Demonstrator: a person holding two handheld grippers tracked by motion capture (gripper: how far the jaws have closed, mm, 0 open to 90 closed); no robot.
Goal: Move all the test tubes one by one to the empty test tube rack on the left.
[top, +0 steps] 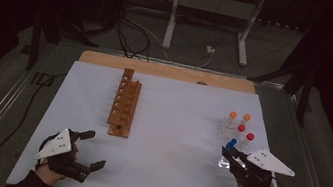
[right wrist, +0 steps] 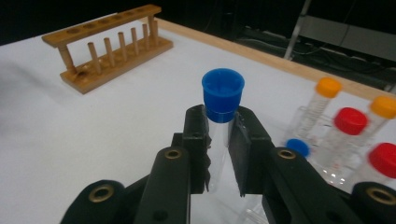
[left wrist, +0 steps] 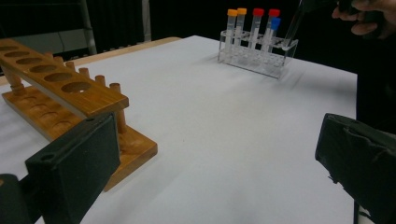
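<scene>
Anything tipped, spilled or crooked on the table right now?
Nothing stands out. The wooden rack stands flat and empty, the capped tubes sit upright in the clear rack, and the right tongs hold a blue-capped tube upright. No spill shows on the white sheet.

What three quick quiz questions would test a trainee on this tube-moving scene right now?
1. True or false: the right gripper is shut on a blue-capped tube.
2. How many orange-capped tubes stand in the clear rack? A) one B) two C) four
3. Fill in: the left gripper has its jaws ____.

Key: 1 true; 2 B; 3 open, holding nothing, near the wooden rack.
</scene>
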